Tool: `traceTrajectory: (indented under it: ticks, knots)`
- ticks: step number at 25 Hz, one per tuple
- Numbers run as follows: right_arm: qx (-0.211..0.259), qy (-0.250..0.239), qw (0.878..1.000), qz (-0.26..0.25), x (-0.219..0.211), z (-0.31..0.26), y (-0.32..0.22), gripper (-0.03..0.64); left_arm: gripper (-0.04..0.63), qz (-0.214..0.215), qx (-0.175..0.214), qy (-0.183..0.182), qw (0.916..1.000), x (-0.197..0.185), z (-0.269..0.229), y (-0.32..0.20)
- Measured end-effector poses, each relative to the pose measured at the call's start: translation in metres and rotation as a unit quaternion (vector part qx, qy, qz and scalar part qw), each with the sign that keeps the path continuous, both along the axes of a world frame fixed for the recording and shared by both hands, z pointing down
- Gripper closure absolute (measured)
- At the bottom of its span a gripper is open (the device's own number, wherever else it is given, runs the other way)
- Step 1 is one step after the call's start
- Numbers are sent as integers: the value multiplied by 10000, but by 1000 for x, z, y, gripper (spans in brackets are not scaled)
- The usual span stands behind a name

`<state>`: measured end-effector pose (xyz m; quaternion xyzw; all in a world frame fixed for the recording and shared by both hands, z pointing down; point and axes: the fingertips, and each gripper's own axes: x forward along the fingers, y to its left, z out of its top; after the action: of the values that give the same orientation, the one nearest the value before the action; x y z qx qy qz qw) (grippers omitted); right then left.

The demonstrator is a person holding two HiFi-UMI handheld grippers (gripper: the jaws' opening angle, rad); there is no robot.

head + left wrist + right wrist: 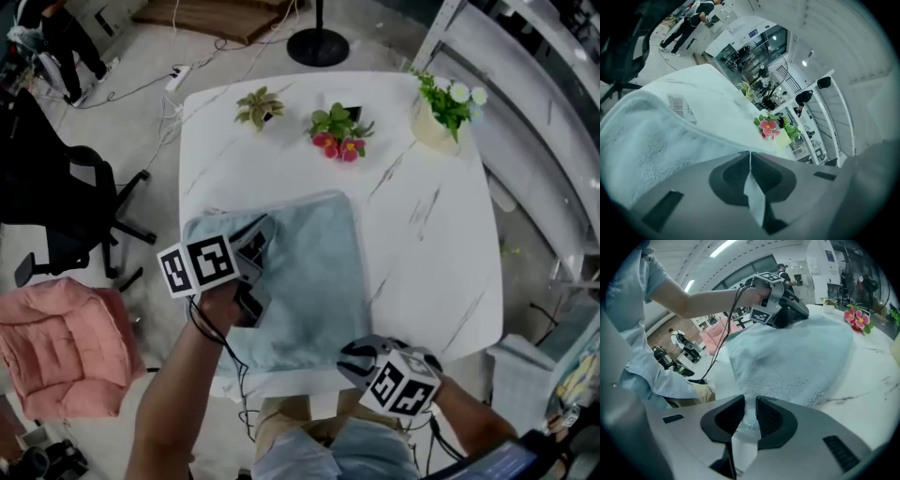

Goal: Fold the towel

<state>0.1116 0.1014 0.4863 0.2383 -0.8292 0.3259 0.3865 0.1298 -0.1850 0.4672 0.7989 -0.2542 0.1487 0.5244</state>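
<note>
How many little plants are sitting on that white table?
3, all along the far edge: a small leafy one at the left, a pink-flowered one in the middle, and a potted one with white blooms at the right. None seems hidden.

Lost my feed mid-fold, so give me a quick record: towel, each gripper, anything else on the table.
towel: spread on table, near-left part
left gripper: shut on towel's left edge
right gripper: jaws apart, towel's near edge between them
far edge: three plants
</note>
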Motion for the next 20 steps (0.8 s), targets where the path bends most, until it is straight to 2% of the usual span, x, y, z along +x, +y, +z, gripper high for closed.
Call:
traceTrajectory:
  ticks: [5, 9, 11, 13, 16, 20]
  knots:
    - [25, -25, 9999, 155, 0, 2, 11, 531, 580, -156, 264, -237, 9992, -3, 2, -19]
    - [122, -58, 9998, 158, -1, 3, 11, 534, 580, -353, 342, -276, 9984, -4, 4, -34]
    - [23, -194, 9997, 165, -1, -1, 13, 523, 580, -266, 528, -331, 9977, -2, -4, -32]
    - [-57, -392, 9987, 311, 5, -16, 11, 515, 580, -114, 730, -335, 9967, 0, -19, -21]
    - [110, -621, 9960, 636, 28, -44, -7, 515, 580, -72, 1050, -149, 9943, -3, -55, 5]
    - [409, -527, 9887, 1339, 76, -63, -39, 507, 580, -221, 1445, 30, 9893, -16, -100, 51]
